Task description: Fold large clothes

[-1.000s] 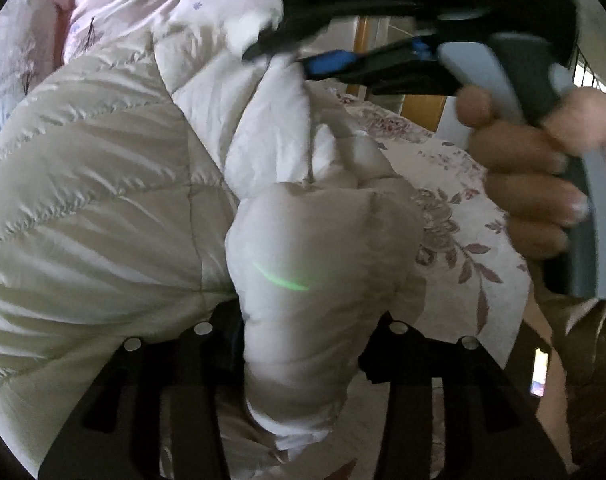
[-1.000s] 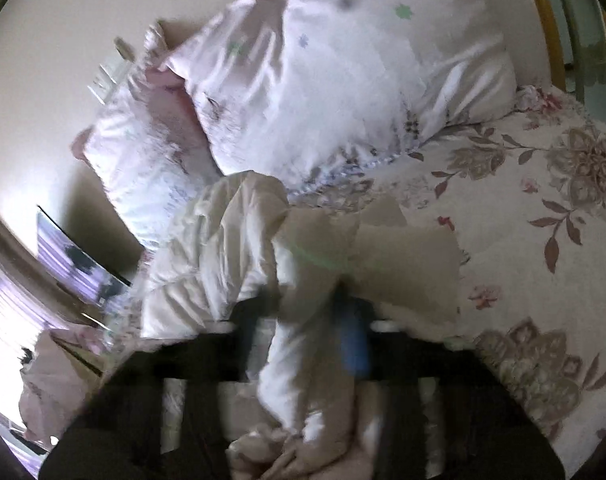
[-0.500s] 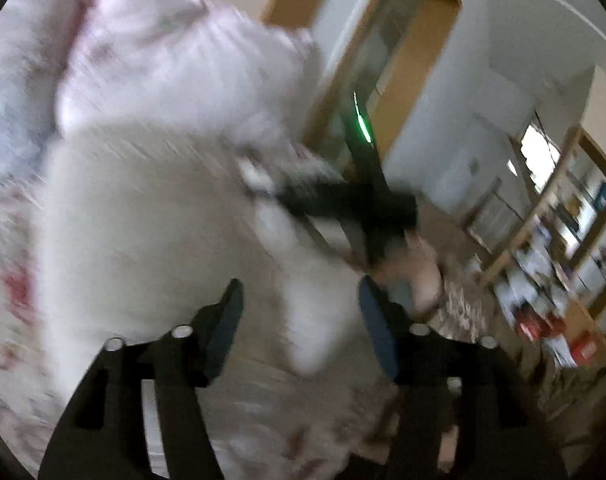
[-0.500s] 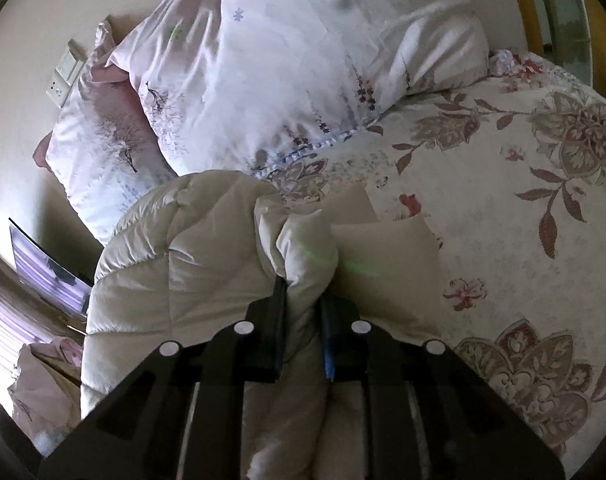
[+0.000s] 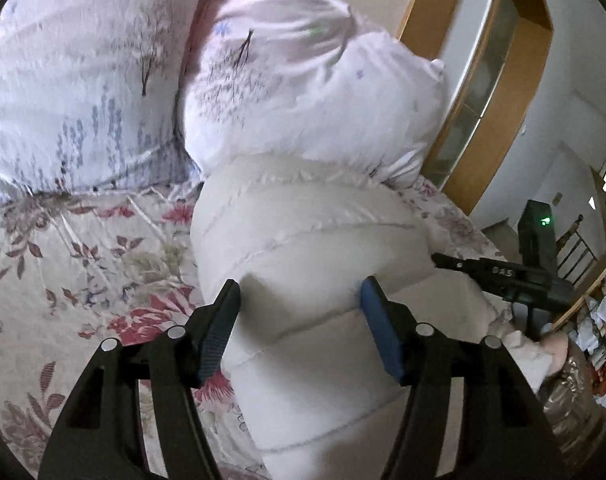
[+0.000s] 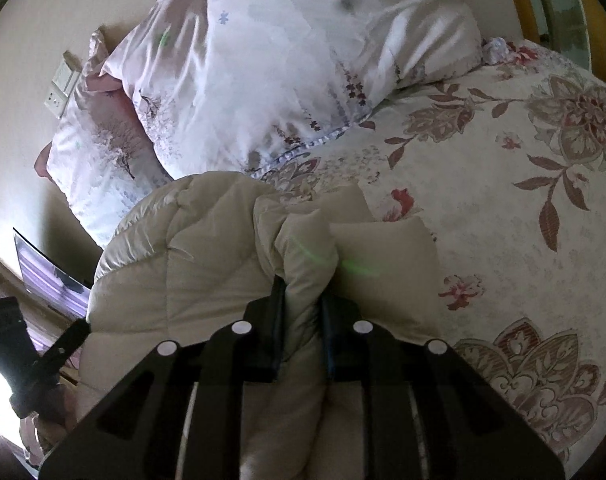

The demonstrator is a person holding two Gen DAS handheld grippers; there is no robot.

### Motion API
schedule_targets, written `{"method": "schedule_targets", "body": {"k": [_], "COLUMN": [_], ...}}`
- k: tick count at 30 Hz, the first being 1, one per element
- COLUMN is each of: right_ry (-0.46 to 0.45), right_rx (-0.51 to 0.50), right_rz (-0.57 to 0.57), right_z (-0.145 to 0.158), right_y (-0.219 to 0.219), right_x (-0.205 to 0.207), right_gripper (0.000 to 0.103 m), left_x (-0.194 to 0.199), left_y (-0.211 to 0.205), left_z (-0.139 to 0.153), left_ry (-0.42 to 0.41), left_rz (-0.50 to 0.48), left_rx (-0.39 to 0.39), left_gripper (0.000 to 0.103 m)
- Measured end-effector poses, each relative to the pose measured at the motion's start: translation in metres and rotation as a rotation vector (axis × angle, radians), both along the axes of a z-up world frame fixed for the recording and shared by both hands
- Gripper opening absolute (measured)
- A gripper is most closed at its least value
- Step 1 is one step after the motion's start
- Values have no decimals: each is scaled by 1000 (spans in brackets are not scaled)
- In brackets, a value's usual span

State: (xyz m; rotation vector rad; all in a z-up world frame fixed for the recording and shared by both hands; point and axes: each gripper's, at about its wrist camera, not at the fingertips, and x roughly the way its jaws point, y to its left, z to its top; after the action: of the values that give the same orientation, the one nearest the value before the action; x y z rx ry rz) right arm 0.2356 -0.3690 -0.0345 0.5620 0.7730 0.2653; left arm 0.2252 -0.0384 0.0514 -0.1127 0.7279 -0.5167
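Observation:
A cream quilted down jacket (image 5: 311, 240) lies bunched on the flowered bedspread (image 5: 83, 248). My left gripper (image 5: 299, 328) is open, its jaws wide apart over the jacket's folded edge and holding nothing. My right gripper (image 6: 303, 304) is shut on a puffy fold of the jacket (image 6: 183, 272), which fills the lower left of the right wrist view. The right gripper also shows at the right in the left wrist view (image 5: 499, 272), its tip against the jacket's side.
Two pale flowered pillows (image 5: 303, 92) (image 5: 79, 80) lie against the wall behind the jacket. A wooden door frame (image 5: 495, 80) stands at the right. The bedspread (image 6: 503, 200) stretches to the right of the jacket. A wall socket (image 6: 61, 84) is at the left.
My left gripper has let go of the jacket fold and opened. The jacket has been lowered onto the bed. My right gripper stays shut on its fold.

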Motion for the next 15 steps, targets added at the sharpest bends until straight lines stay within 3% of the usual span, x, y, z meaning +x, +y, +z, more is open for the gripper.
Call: {"method": "schedule_targets", "body": {"k": [15], "right_ry": [35], "right_rx": [34], "right_rz": [-37], "right_z": [-23], "right_y": [-14], "right_x": [5], "right_gripper": [17], "left_x": [26], "left_y": [-13], "left_z": [-30], "left_ry": [97], "left_rz": [-37], "left_rx": [11], "left_gripper": [64]}}
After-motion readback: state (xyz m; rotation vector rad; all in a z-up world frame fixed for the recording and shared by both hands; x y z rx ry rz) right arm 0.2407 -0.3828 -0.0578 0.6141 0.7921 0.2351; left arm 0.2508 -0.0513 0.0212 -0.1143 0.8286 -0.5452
